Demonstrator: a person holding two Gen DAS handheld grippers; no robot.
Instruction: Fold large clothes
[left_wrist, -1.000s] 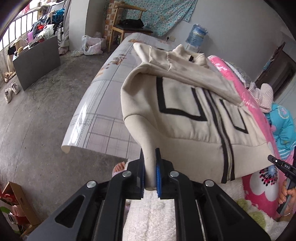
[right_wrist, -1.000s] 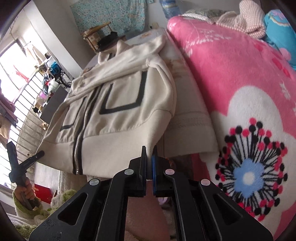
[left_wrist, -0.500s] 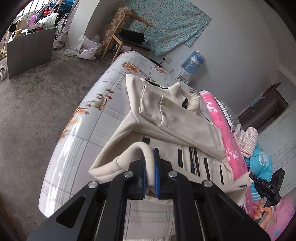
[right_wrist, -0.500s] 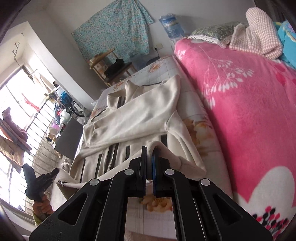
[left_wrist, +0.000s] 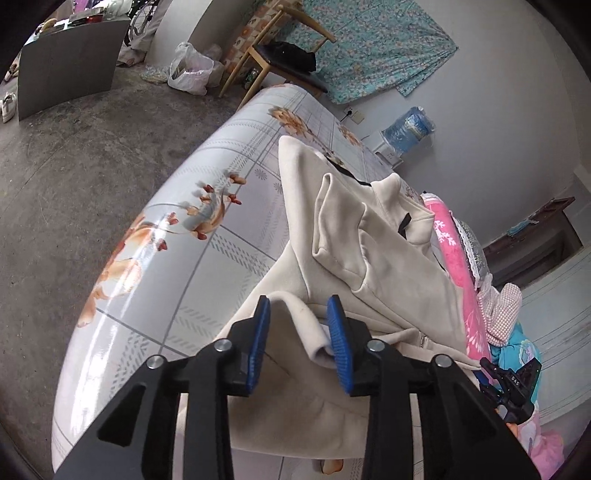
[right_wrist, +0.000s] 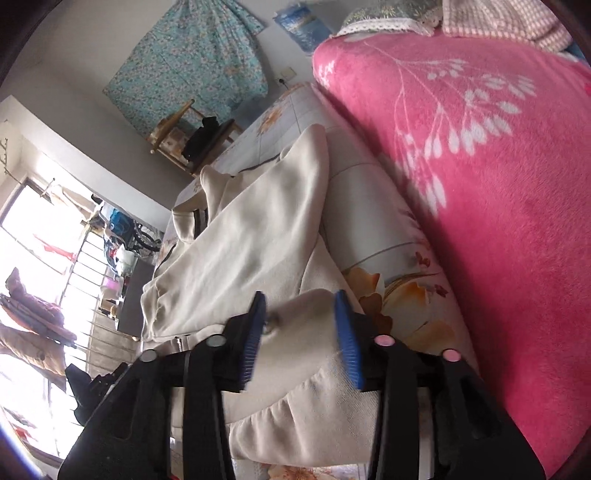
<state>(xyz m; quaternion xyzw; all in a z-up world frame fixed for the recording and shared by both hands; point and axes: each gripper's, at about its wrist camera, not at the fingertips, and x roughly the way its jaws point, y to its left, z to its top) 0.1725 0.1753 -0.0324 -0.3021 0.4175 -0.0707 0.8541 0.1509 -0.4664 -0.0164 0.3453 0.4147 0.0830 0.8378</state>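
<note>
Both of your tools were clamped on the cream jacket (left_wrist: 373, 269) a second ago; now the left tool (left_wrist: 299, 343) and right tool (right_wrist: 301, 339) are opening, hem fabric loose between their blue pads. The jacket lies folded on the floral bed (left_wrist: 207, 206), beside its pink blanket (right_wrist: 480, 166).

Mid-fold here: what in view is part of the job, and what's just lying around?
Job: cream jacket; left gripper and right gripper, jaws opening around its hem.

Lying about: pink blanket, wooden chair, water bottle, plastic bag.
</note>
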